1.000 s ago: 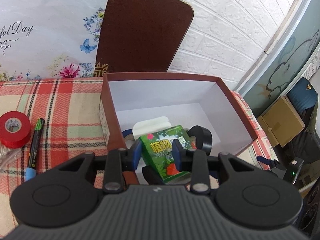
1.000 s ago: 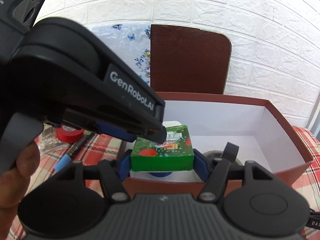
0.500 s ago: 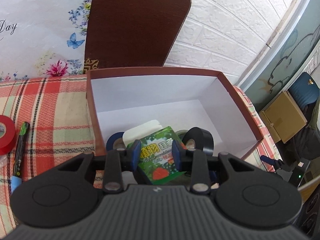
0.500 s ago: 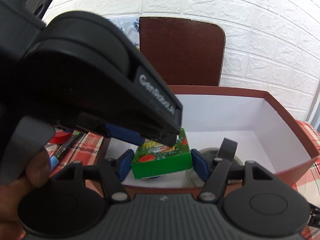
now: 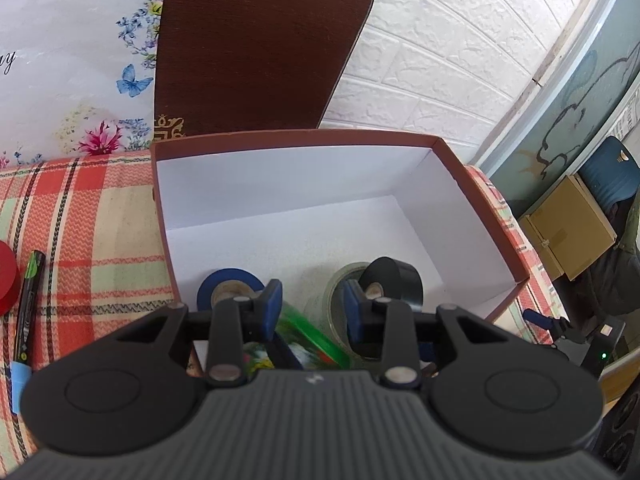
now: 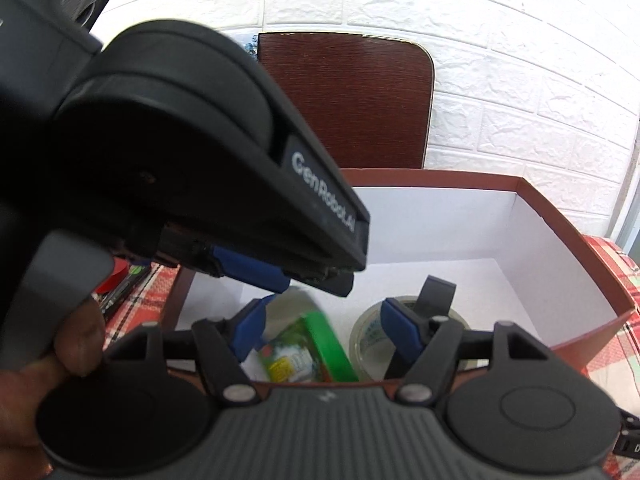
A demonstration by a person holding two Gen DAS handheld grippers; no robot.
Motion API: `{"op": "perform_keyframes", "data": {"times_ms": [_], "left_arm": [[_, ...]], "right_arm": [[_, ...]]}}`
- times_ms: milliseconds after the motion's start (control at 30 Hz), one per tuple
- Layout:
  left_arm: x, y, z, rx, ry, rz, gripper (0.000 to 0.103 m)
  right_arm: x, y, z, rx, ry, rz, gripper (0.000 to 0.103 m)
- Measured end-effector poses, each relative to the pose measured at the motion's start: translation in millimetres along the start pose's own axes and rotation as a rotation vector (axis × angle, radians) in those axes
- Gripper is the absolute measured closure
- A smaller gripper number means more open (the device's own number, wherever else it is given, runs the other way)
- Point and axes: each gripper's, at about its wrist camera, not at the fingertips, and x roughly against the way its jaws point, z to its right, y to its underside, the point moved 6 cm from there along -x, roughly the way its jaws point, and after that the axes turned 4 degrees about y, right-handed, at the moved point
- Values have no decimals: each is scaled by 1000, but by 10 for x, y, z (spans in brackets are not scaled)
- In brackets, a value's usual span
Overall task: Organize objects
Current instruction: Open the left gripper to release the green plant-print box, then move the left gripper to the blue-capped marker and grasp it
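A brown box with white inside [image 5: 472, 216] [image 6: 560, 232] stands on the plaid cloth. The green carton [image 5: 312, 340] [image 6: 308, 348] lies loose and tilted in its near part, blurred in the right wrist view. My left gripper [image 5: 312, 304] is open just above it; no pad touches it. My right gripper [image 6: 320, 328] is also open over the carton. The left gripper's body [image 6: 200, 184] fills the left of the right wrist view. Blue tape [image 5: 228, 288], clear tape [image 5: 340, 284] [image 6: 372, 332] and black tape [image 5: 396, 280] lie in the box.
The brown lid [image 5: 256, 48] leans on the brick wall behind the box. A red tape roll [image 5: 6, 280] and a marker pen [image 5: 26, 312] lie on the cloth to the left. A floral sheet [image 5: 72, 60] hangs at the back left.
My left gripper opened and let go of the green carton, which dropped tilted into the box. My right gripper's jaws stand wider around it. Both grippers moved further over the box.
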Motion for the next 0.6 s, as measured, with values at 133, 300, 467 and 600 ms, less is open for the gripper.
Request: {"op": "perform_keyframes", "data": {"times_ms": [133,300,467,600], "left_arm": [[26,2,-11,3,3,2,68],[415,-69,-77,31,46,84,68],[1297,-65,-687,48,-50,264,67],[1700,252,-1504,84,-315,259,67]], "right_arm": [[29,0,-14,-4,-3,-7,32],[283,-59,-65,-26,-21,56,25],[903,-116,-330,-4,-89,268,23],[1001,78,-1000,122,-276,242,25]]}}
